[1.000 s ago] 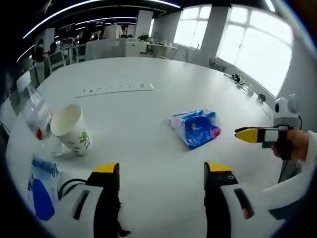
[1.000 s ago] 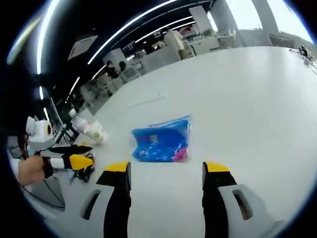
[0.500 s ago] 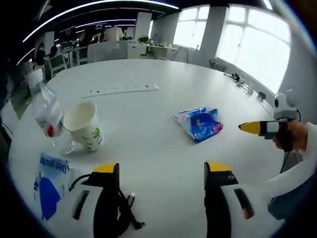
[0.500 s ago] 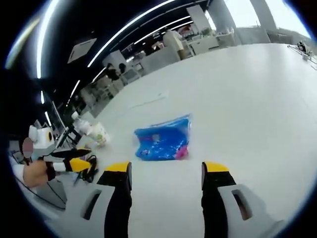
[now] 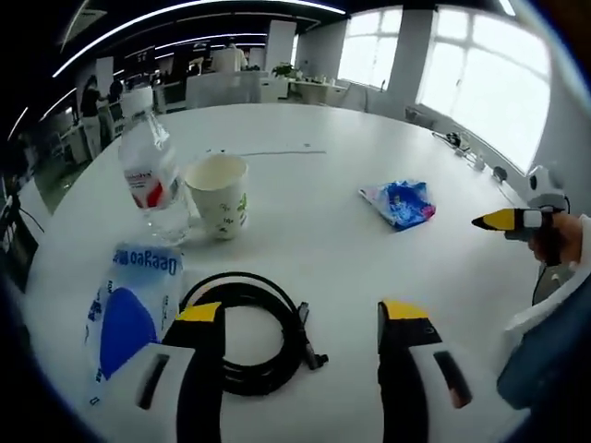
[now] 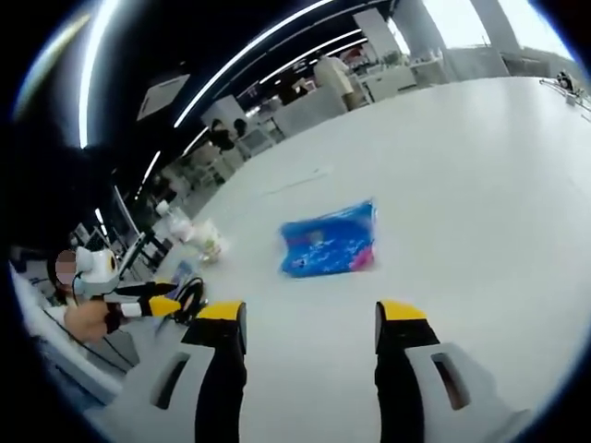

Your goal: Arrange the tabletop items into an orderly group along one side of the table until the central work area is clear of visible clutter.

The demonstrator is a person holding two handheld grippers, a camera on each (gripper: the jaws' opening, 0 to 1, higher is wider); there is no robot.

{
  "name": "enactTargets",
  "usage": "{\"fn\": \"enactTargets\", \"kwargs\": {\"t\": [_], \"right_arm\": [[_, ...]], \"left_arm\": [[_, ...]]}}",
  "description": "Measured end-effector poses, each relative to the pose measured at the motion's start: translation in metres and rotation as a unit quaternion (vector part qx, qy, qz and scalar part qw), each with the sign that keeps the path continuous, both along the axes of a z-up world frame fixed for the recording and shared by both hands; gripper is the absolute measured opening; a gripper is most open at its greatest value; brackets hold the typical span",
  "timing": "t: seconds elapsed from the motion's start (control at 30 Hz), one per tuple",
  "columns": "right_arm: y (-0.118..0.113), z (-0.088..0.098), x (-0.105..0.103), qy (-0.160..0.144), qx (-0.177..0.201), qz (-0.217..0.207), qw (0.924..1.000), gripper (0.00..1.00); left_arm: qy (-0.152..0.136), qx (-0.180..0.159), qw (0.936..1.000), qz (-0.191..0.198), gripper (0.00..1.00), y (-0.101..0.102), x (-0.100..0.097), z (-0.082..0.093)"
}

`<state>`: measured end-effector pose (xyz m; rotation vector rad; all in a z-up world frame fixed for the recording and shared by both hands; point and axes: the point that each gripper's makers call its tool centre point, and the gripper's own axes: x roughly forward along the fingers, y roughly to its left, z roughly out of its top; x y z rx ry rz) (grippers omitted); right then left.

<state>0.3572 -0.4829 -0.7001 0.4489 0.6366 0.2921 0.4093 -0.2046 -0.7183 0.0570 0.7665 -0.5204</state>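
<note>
Tongs status: left tongs (image 5: 300,318) spread, nothing between them, hovering over the white round surface (image 5: 305,212) just above a coiled black cable (image 5: 245,328). Blue-and-white flat plastic pouch (image 5: 129,318) lies left of the coil, long axis running near-to-far. Clear plastic water bottle (image 5: 152,175) stands upright, touching or just beside a white paper cup (image 5: 219,194), mouth up. Blue crinkled snack packet (image 5: 399,203) lies flat far right, well apart from the others; long axis across in right gripper view. Right tongs (image 6: 309,318) spread, empty, near that packet.
</note>
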Motion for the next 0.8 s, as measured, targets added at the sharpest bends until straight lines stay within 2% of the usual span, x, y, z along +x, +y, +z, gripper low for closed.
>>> {"fn": "enactTargets", "kwargs": {"t": [0.23,0.33,0.43,0.53,0.7,0.8], "right_arm": [[0.006,-0.012,-0.017,0.021,0.010,-0.001,0.9997,0.53],[0.006,-0.011,-0.016,0.023,0.017,-0.008,0.9995,0.52],[0.005,-0.010,-0.014,0.023,0.026,-0.015,0.9993,0.51],[0.002,-0.009,-0.014,0.021,0.028,-0.021,0.9992,0.50],[-0.001,-0.010,-0.017,0.024,0.032,-0.027,0.9988,0.49],[-0.003,-0.010,-0.020,0.027,0.036,-0.031,0.9985,0.49]], "left_arm": [[0.005,-0.004,0.9999,0.009,0.66,0.009,-0.001,-0.004],[0.011,-0.004,0.9999,-0.002,0.63,0.005,-0.002,-0.007],[0.026,0.003,0.9996,-0.013,0.55,0.002,-0.004,-0.013],[0.030,0.002,0.9994,-0.017,0.55,-0.003,-0.004,-0.017],[0.031,0.034,0.9985,-0.031,0.49,-0.004,-0.004,-0.026],[0.032,0.045,0.9979,-0.035,0.41,-0.004,-0.005,-0.030]]}}
